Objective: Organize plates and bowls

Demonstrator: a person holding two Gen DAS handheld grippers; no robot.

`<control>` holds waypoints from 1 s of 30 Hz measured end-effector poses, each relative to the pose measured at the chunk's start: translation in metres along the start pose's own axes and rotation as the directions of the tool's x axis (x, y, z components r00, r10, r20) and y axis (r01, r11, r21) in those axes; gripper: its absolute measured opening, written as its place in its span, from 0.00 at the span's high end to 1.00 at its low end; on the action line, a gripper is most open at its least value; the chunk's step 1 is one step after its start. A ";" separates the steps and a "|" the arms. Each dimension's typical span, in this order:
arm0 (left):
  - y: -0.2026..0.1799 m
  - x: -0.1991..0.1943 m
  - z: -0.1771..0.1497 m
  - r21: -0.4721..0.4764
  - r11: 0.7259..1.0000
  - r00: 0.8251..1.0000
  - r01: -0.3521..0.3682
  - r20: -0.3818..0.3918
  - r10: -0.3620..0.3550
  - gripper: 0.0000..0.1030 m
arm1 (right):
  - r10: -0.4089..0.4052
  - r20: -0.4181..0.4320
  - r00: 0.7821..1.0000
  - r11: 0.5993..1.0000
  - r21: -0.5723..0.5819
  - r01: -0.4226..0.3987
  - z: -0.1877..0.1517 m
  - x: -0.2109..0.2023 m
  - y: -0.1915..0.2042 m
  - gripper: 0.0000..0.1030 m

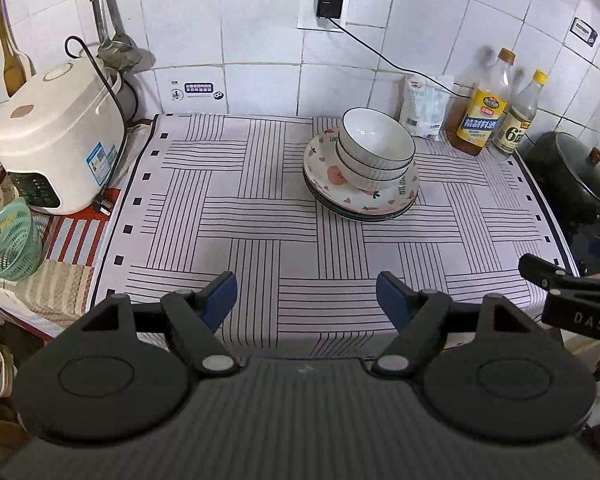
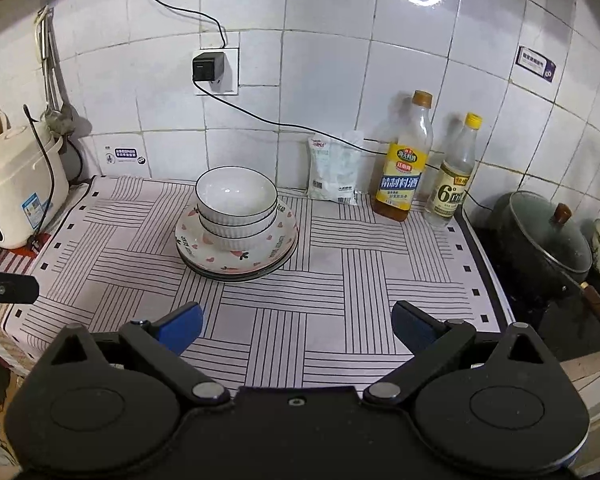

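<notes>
On striped cloth (image 1: 228, 216): 3 bowls (image 1: 374, 148) nested atop plates (image 1: 360, 196) (stacked); both hand-held grippers (image 1: 306, 300) (image 2: 298, 326) released, empty.

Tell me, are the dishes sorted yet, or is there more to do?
Mostly sorted, it seems. Done: three white bowls sit nested on a stack of plates, one pile on the striped cloth. In hand: nothing; the left gripper and right gripper are both open and empty, short of the pile. Left: no loose dishes show on the cloth, so perhaps nothing.
</notes>
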State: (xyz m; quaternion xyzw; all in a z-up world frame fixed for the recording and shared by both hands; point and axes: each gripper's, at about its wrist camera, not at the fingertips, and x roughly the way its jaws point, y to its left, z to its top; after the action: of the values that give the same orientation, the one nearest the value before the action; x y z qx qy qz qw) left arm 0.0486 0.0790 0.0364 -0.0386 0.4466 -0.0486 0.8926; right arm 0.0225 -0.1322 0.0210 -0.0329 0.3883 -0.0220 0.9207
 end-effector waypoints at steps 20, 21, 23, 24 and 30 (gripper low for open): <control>-0.007 0.018 -0.022 0.019 0.999 0.993 -0.031 0.116 0.028 0.00 | -0.030 0.090 0.995 0.999 0.026 0.028 -0.015 0.001 -0.005 0.01; -0.008 0.017 -0.022 0.023 0.999 0.992 -0.032 0.121 0.029 0.00 | -0.028 0.092 0.995 0.999 0.029 0.025 -0.015 0.002 -0.005 0.01; -0.010 0.016 -0.022 0.027 0.999 0.990 -0.037 0.138 0.033 0.00 | -0.021 0.096 0.995 0.999 0.033 0.018 -0.017 0.001 -0.006 0.01; -0.011 0.015 -0.022 0.036 0.999 0.989 -0.041 0.146 0.035 0.00 | -0.020 0.098 0.995 0.999 0.033 0.017 -0.018 0.002 -0.006 0.01; -0.020 0.015 -0.021 0.058 0.996 0.987 -0.067 0.151 0.058 0.00 | -0.023 0.097 0.995 0.999 0.036 0.019 -0.020 0.004 -0.007 0.01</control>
State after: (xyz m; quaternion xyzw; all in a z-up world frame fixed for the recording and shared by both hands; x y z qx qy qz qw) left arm 0.0395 0.0573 0.0139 0.0000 0.3776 -0.0315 0.9254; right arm 0.0108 -0.1404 0.0044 -0.0217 0.3422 -0.0370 0.9386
